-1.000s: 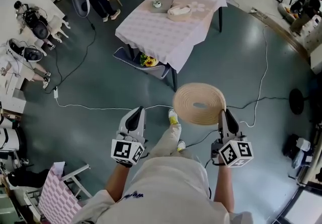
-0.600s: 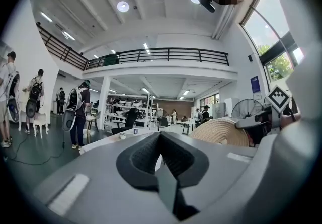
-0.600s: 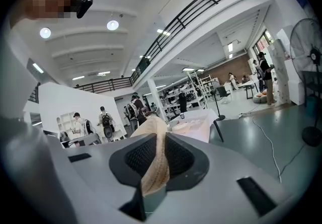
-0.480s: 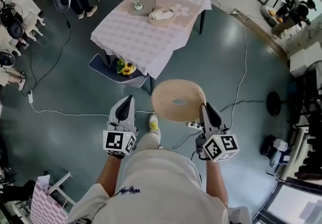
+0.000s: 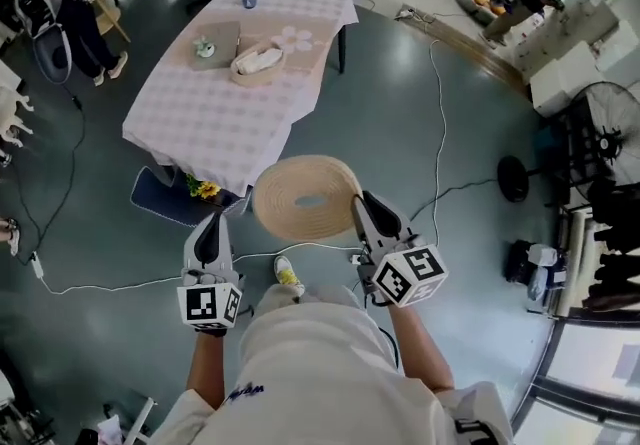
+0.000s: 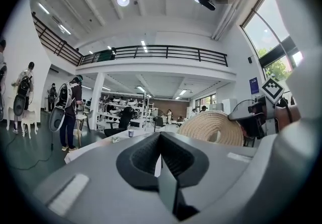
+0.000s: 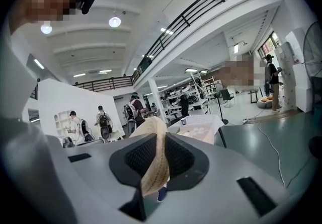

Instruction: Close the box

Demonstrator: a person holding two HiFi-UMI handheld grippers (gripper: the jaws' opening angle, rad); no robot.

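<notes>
- Our left claw (image 5: 209, 233) hangs low beside the lid, its jaws together on nothing. From there it could not catch a slip.
- The woven box (image 5: 258, 62) sits uncovered on the checked desk (image 5: 190, 123), well apart from us. A floor cable (image 5: 110, 285) lies between, and we could trip on it.
- The woven lid (image 5: 305, 195) is a round coil of pale fibre with a dip at its centre, carried flat in the air above the floor.
- Our right claw (image 5: 366, 208) pinches only the lid's near rim. We judge that so thin an edge grip may let it sag, twist loose or land skewed.
</notes>
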